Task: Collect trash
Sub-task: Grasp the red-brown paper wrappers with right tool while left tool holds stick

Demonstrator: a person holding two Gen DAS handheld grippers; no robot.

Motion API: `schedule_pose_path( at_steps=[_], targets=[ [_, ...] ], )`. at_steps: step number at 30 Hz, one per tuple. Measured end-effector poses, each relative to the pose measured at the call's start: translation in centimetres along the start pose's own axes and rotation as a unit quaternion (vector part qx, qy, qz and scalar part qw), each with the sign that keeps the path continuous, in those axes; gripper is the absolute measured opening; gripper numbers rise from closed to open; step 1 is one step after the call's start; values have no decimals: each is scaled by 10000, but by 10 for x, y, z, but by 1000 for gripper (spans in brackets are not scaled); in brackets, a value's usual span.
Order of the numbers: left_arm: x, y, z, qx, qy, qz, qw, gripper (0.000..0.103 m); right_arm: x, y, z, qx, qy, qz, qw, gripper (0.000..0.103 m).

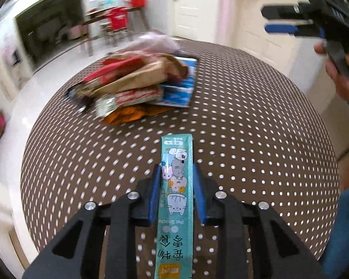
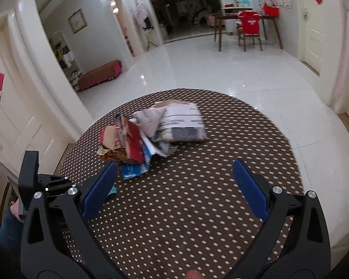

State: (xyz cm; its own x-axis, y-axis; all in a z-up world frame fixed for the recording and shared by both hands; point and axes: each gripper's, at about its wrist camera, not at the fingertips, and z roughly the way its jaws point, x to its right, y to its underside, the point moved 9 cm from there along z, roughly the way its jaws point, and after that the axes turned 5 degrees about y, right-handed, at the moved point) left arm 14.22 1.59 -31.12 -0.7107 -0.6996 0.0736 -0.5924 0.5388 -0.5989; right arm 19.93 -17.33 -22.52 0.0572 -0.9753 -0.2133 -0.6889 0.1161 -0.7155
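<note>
We hold the left gripper point(image 1: 176, 174) over the round brown worktop with white dots point(image 1: 256, 139), and its blue pads pinch a long teal pet-snack sachet printed with cartoon animals point(image 1: 175, 186) — the strip runs straight out between the two fingers, one end beyond the tips, the other back toward the camera. Farther across the worktop we see the heap of crumpled wrappers point(image 1: 137, 86): red, tan and orange packets piled together, with a blue-and-white packet point(image 1: 180, 88) tucked against its right side. It is blurred, so we cannot read the prints.

From the right wrist view, our right gripper point(image 2: 174, 186) hangs with its blue pads spread wide and nothing between them — the dotted worktop shows through the gap. Ahead of it lies the same heap of wrappers, with a grey-and-white plastic mailer bag point(image 2: 186, 122) resting at its far right. The left gripper's black body appears at the lower left edge, held by a hand in a blue sleeve point(image 2: 9, 227).
</note>
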Motion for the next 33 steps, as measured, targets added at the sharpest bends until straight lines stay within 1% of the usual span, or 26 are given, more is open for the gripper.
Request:
schedule_pose_path(
  at_steps=[4, 5, 7, 8, 9, 10, 11, 12, 13, 16, 18, 19, 20, 21, 22, 23, 25, 27, 30, 31, 33],
  targets=[
    [-13, 12, -15, 206, -305, -591, 9976, 26, -26, -4, 21, -152, -230, -246, 9993, 97],
    [-18, 13, -20, 275, -452, -789, 9955, 26, -38, -7, 29, -174, -319, -341, 9988, 97],
    [-29, 17, -25, 360, -604, -1081, 9917, 26, -53, -10, 38, -194, -397, -477, 9979, 97],
    [-35, 17, -30, 459, -637, -1325, 9881, 26, -64, -12, 45, -204, -457, -577, 9971, 95],
    [-39, 15, -34, 532, -640, -1475, 9855, 26, -72, -15, 51, -211, -495, -663, 9964, 91],
    [-44, 16, -39, 643, -647, -1677, 9816, 26, -78, -16, 55, -224, -515, -726, 9958, 80],
    [-49, 16, -42, 695, -664, -1766, 9796, 26, -86, -18, 62, -264, -527, -817, 9949, 74],
    [-49, 13, -42, 743, -686, -1848, 9776, 26, -91, -20, 67, -298, -529, -878, 9943, 64],
    [-51, 14, -45, 783, -690, -1916, 9759, 26, -95, -22, 72, -327, -536, -933, 9937, 60],
    [-53, 13, -52, 927, -608, -2117, 9710, 26, -108, -27, 88, -414, -568, -1058, 9919, 60],
    [-54, 18, -57, 998, -554, -2223, 9683, 26, -116, -23, 106, -670, -621, -1146, 9892, 59],
    [-54, 18, -58, 1019, -542, -2264, 9672, 26, -118, -20, 115, -797, -598, -1170, 9881, 54],
    [-53, 23, -63, 1042, -536, -2293, 9663, 26, -118, -17, 122, -899, -573, -1170, 9874, 40],
    [-52, 24, -64, 1062, -540, -2314, 9655, 26, -117, -13, 129, -1001, -559, -1141, 9868, 33],
    [-57, 20, -63, 1082, -543, -2341, 9647, 26, -115, -11, 134, -1067, -586, -1071, 9868, 29],
    [-58, 20, -65, 1117, -554, -2385, 9631, 26, -114, -10, 134, -1064, -712, -943, 9873, 24],
    [-59, 23, -69, 1167, -565, -2456, 9607, 26, -113, -8, 128, -1047, -830, -851, 9874, 19],
    [-60, 27, -76, 1219, -575, -2498, 9589, 26, -112, -8, 119, -1015, -999, -754, 9869, 19],
    [-58, 33, -88, 1292, -614, -2512, 9573, 26, -105, -12, 99, -831, -1228, -555, 9874, 19],
    [-58, 23, -83, 1314, -611, -2518, 9569, 26, -101, -14, 92, -781, -1278, -479, 9876, 19],
    [-53, 13, -86, 1400, -606, -2533, 9553, 26, -91, -20, 74, -644, -1431, -299, 9872, 19]
  ],
)
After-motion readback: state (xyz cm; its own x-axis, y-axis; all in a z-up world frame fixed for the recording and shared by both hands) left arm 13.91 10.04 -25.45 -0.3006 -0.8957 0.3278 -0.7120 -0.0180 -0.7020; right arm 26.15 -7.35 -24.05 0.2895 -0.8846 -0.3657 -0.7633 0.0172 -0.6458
